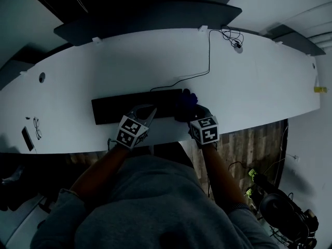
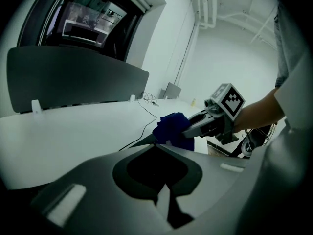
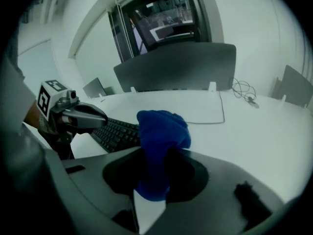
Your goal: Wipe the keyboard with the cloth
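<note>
A black keyboard [image 1: 124,109] lies near the front edge of the white desk [image 1: 155,61]. My right gripper [image 1: 191,109] is shut on a bunched blue cloth [image 1: 187,98], which rests on the keyboard's right end. In the right gripper view the cloth [image 3: 161,129] bulges up between the jaws, with the keyboard [image 3: 115,133] to its left. My left gripper [image 1: 150,110] is shut and holds nothing, its tips over the keyboard's middle. It shows in the right gripper view [image 3: 102,119]. From the left gripper view, the cloth [image 2: 171,127] sits just ahead, with the right gripper [image 2: 193,126] clamped on it.
The keyboard's cable [image 1: 209,56] runs to the back of the desk. A phone [image 1: 27,138] and glasses [image 1: 37,127] lie at the far left. A grey partition [image 1: 145,17] stands behind the desk. Cables and dark gear [image 1: 282,209] lie on the floor at the right.
</note>
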Tool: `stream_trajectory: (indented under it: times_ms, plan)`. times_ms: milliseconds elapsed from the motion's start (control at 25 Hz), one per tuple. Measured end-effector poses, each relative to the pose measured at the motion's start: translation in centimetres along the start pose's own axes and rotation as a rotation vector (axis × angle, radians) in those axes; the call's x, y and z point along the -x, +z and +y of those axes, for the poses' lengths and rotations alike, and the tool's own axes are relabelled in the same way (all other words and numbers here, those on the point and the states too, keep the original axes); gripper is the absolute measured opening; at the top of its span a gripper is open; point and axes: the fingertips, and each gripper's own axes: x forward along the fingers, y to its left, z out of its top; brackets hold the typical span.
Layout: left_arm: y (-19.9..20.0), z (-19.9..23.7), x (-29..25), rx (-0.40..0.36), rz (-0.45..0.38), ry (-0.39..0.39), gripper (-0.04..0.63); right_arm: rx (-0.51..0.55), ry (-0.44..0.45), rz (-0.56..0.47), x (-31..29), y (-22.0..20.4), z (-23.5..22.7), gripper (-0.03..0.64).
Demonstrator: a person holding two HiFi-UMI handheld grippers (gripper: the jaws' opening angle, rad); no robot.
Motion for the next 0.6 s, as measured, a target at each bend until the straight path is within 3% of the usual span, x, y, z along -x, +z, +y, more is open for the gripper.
stream_trajectory:
  times_ms: [280, 520, 600]
  plan:
    - [2.1, 2.8, 9.2, 0.024, -0.124, 0.107, 0.008, 0.1, 0.202, -0.278, 2.6, 8.3, 9.8, 0.124]
    - [7.6, 3.1, 18.3, 0.036, -0.314, 0.171, 0.008, 0.224, 0.32, -0.464, 5.9, 15.3, 17.3, 0.124]
    - [9.8, 2.7, 20.8, 0.01, -0.375, 0.191, 0.008, 0.259, 0.353, -0.506, 7.3, 17.3, 19.1, 0.124]
